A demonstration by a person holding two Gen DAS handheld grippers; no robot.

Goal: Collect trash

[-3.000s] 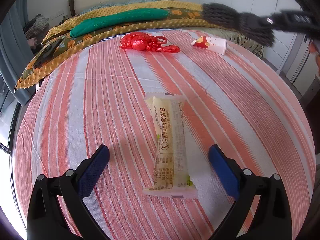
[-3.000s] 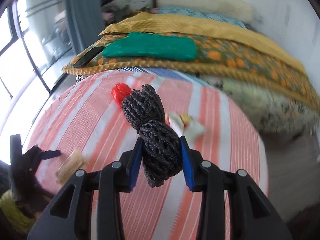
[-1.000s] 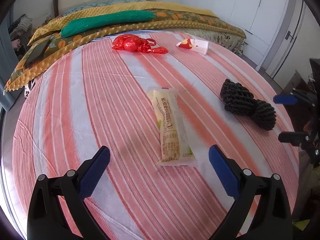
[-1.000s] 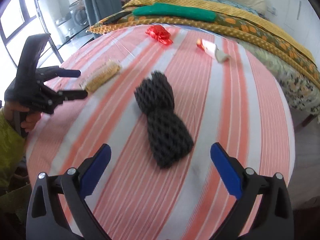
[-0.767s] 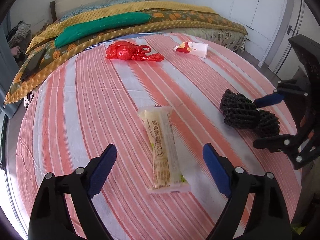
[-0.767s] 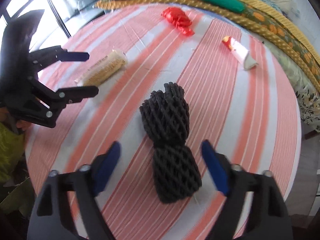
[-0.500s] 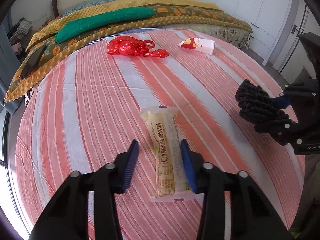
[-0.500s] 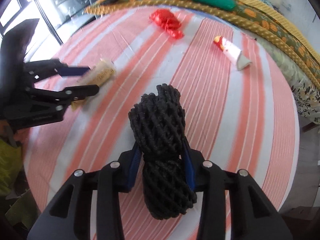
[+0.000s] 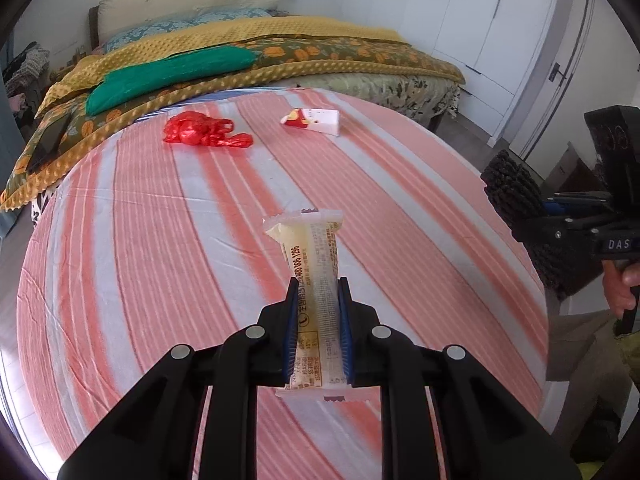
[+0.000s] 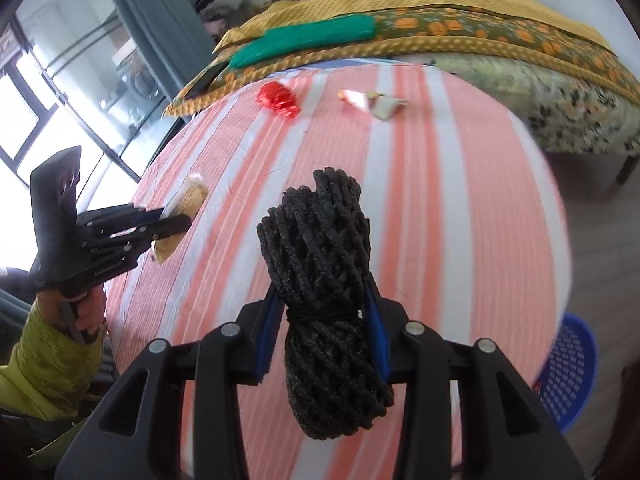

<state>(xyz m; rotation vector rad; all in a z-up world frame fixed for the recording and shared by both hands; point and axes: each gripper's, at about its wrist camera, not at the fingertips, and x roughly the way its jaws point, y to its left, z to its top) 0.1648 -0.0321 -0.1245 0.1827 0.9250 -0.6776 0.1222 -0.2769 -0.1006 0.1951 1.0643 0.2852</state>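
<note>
My left gripper [image 9: 318, 292] is shut on a long yellowish snack wrapper [image 9: 312, 256] and holds it above the striped table [image 9: 160, 240]. My right gripper [image 10: 322, 296] is shut on a black foam net bundle [image 10: 320, 248], lifted over the table's right side; the bundle also shows at the right of the left wrist view [image 9: 516, 196]. A red crumpled bag [image 9: 200, 132] and a white and red paper cup [image 9: 316, 120] lie on the table's far side. The left gripper and wrapper [image 10: 180, 208] also appear at the left of the right wrist view.
A blue mesh basket [image 10: 568, 376] stands on the floor right of the table. A bed with yellow and patterned blankets [image 9: 280, 48] and a green pillow [image 9: 168, 72] lies behind the table. Windows [image 10: 48, 112] are at the left.
Both grippers shut: the left on the wrapper, the right on the black net bundle. Both items now hang lifted off the table.
</note>
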